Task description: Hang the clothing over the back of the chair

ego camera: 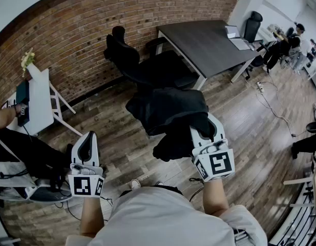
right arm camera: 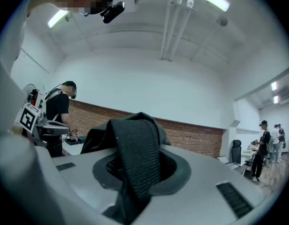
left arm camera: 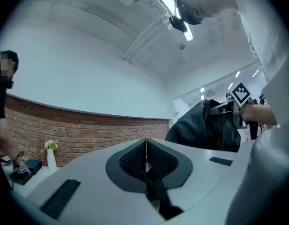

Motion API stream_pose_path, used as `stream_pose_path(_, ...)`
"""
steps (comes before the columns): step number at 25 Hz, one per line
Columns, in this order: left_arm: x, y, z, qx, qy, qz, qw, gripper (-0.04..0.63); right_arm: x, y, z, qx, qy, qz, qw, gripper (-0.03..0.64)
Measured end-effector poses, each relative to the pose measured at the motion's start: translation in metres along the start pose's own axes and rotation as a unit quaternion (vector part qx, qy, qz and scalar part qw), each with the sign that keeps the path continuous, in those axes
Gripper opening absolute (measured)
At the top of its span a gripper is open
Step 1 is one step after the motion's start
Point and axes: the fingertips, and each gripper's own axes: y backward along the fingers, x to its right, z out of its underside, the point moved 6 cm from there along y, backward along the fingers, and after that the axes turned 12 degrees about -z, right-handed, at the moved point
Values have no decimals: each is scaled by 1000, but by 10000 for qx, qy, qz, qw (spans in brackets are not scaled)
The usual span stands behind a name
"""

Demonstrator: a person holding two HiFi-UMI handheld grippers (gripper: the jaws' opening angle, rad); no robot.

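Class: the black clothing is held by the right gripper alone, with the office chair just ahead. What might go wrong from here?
1. The right gripper pinches the clothing by one ribbed band only, so the loose bulk may pull it out of the jaws.
2. The left gripper is shut, empty and off to the side. With nothing spreading it, the clothing may land bunched on the chair back and slide off.
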Motion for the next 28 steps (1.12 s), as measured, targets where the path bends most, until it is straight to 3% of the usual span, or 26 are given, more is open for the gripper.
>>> stream_pose_path(6,13,12,4,-150,101,37,9998,26,-9,12,6,-175,-174,-124,9996,106)
stream_pose_path(13,35,15,12,-342,194,-34,9992,26,-4,23,10,38,-387,-565,9976,110)
stream_pose_path(23,54,32,14,-446,44,-478,9979,26,11,27,43,-125,-394,-922,9949,110)
stream_pose_path(28,46,12,27,-522,133,-514,9972,26,17,8,47,-224,-403,-997,9940,110)
